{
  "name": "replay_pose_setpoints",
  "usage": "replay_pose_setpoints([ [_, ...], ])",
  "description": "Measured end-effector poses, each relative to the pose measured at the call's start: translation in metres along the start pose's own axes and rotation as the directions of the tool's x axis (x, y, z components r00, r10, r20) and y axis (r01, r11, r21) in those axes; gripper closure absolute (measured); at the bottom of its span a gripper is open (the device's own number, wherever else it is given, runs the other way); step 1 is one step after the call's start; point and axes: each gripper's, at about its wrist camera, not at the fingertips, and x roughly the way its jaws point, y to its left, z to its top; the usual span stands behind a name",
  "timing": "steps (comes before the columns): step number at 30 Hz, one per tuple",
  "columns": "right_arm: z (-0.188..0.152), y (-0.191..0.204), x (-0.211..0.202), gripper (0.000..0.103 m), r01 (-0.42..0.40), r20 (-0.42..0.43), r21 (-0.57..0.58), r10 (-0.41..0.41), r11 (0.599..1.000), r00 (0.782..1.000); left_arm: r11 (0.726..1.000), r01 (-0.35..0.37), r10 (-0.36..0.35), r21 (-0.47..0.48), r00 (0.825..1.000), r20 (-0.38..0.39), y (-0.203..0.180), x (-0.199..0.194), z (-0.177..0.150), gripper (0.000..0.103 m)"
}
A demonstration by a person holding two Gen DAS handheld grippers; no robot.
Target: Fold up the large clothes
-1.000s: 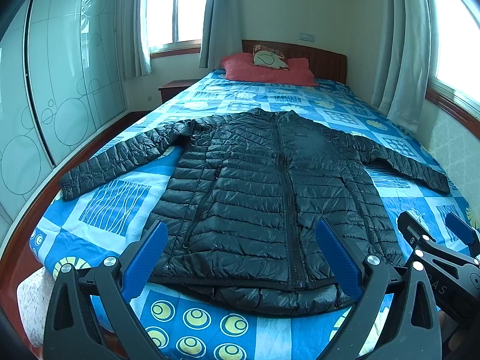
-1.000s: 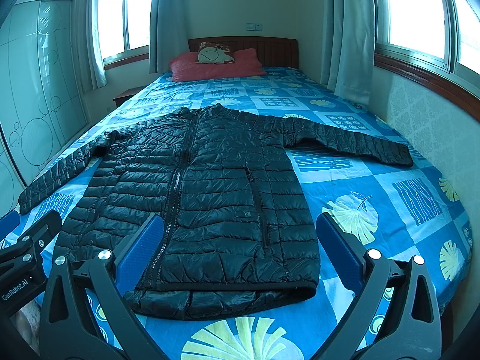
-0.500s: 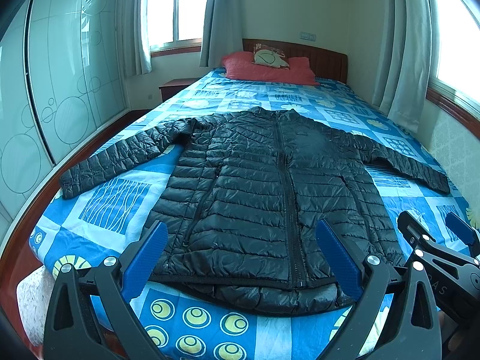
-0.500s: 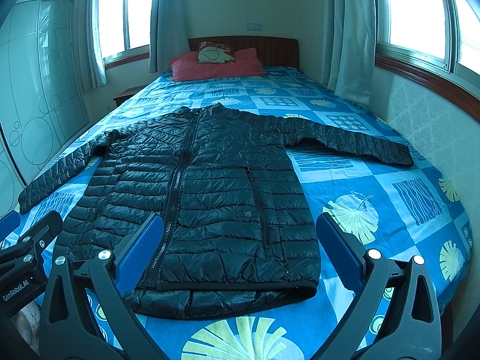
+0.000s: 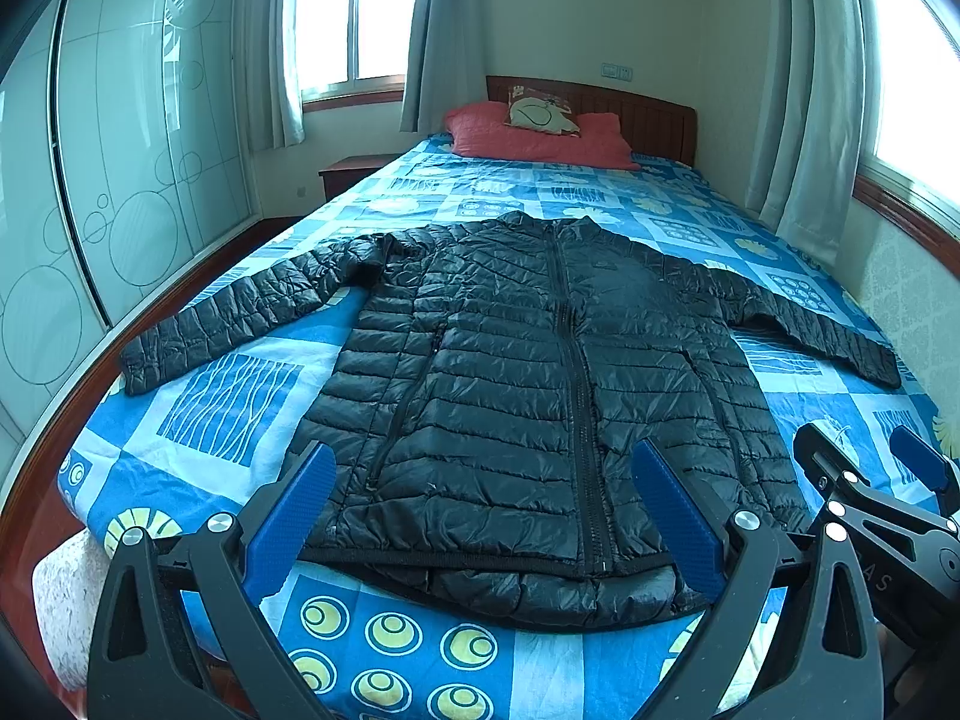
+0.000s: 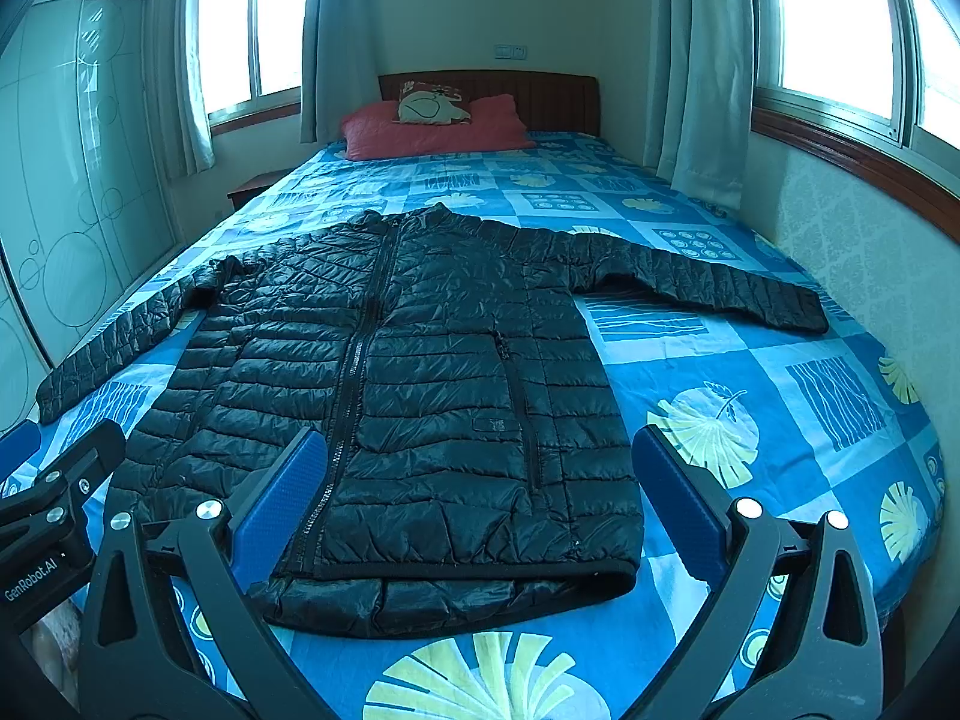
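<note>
With the black quilted puffer jacket [image 5: 540, 396] lying flat, zipped and sleeves spread, on the blue patterned bed [image 6: 750, 396], both the left gripper [image 5: 480, 516] and right gripper [image 6: 480, 510] hover above its hem with fingers wide apart and empty, so each would best pinch a sleeve cuff first and fold it inward across the body.

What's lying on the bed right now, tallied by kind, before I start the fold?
Black puffer jacket: 1, spread flat, zipped, both sleeves out
Red pillow: 1, at the headboard
Patterned cushion: 1, on the red pillow
Total: 3 things on the blue patterned bedspread
</note>
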Motion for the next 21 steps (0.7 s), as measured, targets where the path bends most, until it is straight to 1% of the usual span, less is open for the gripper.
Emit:
replay_pose_setpoints([
  [12,-0.001,0.001,0.003,0.002,-0.005,-0.007,0.005,0.005,1.0,1.0,1.0,-0.001,0.001,-0.007,1.0,-0.009,0.004,0.006,-0.005,0.005],
  [17,-0.006,-0.001,0.017,0.002,-0.015,-0.034,0.02,0.016,1.0,0.999,0.999,-0.024,0.023,-0.038,0.999,-0.039,0.015,0.026,-0.004,0.005],
  [21,-0.009,-0.007,0.044,0.002,-0.043,-0.087,0.046,0.047,0.998,0.995,0.995,-0.064,0.058,-0.081,0.996,-0.067,0.03,0.047,0.002,0.005],
])
